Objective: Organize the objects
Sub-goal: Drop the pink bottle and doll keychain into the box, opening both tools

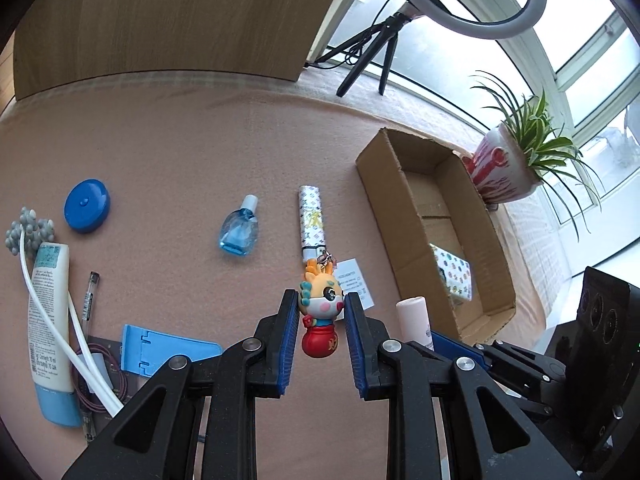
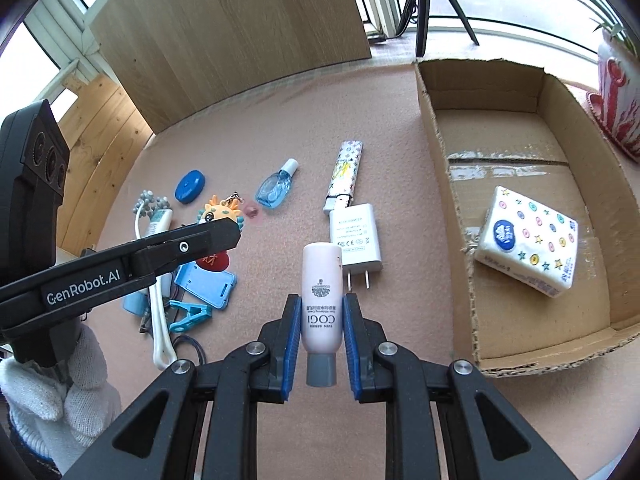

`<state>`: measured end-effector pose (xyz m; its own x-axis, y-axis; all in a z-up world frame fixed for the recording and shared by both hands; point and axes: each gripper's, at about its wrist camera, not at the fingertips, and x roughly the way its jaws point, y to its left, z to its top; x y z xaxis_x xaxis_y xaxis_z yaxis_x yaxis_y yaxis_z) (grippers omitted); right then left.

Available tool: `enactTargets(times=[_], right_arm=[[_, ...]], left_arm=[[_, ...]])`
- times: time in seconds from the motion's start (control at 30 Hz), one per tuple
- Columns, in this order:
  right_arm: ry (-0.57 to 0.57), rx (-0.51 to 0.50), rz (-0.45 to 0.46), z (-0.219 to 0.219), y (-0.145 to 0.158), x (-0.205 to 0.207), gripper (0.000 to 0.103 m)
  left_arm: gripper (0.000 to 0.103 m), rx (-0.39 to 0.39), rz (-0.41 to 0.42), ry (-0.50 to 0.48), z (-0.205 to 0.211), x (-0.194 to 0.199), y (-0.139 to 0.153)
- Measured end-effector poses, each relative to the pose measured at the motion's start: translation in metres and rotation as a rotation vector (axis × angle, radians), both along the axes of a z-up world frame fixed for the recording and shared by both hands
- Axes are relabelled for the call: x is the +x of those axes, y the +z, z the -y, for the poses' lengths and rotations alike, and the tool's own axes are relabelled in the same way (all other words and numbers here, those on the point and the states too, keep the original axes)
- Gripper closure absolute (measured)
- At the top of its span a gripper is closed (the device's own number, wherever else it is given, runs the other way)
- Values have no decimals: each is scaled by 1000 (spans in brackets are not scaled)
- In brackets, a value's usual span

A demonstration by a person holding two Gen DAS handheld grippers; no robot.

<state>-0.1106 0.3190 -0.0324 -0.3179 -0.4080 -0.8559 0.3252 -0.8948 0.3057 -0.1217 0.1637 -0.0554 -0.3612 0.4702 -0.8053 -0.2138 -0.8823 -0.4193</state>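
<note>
Pink felt covers the table, with loose articles along its left half and the cardboard box standing at the right. Far left lie a white tube with blue cap, a blue round case, a pen and a blue phone stand. Next, the left gripper has its blue pads pinching the dragon figurine at the head, red base hanging below, apparently clear of the felt. The figurine looks hard, light and smooth; its rounded head offers little flat bearing, so slippage is judged possible, and a hold across the cheeks as shown seems the soundest. Centre, resting untouched, are a blue dropper bottle, a patterned lighter and a white charger, the last two nearly touching end to end. The right gripper is closed on the pink cream tube at its lower body, just above the grey cap, nose pointing away. The tube appears light and somewhat squeezable; a grip near the stiffer cap shoulder is judged safest. At right, the box holds only a tissue pack, leaving ample floor for both held items.
</note>
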Motion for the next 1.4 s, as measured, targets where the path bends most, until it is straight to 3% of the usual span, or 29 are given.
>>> enactTargets(times=[0.2, 0.4, 0.73, 1.0, 1.07, 1.1, 1.13, 1.2, 1.4], right_arm=[[-63, 14, -73, -35, 29, -1, 84], [-138, 38, -94, -71, 33, -11, 84], [-203, 79, -85, -110, 19, -26, 84], [-209, 88, -73, -121, 11, -30, 84], [-209, 79, -79, -121, 12, -30, 84], [-207, 75, -83, -121, 12, -30, 81], [-204, 78, -83, -119, 12, -30, 71], [-207, 80, -92, -117, 13, -29, 58], [-194, 85, -92, -105, 14, -26, 58]], left_arm=[[78, 25, -53, -79, -47, -4, 26], [78, 24, -84, -148, -99, -13, 36], [78, -7, -81, -192, -164, -34, 22], [78, -23, -68, -198, -176, -40, 13], [63, -24, -72, -201, -174, -40, 16], [50, -26, -81, -199, -173, -39, 18], [45, -30, -95, -196, -170, -38, 20], [45, -49, -117, -189, -166, -36, 24], [45, -69, -115, -153, -146, -37, 25]])
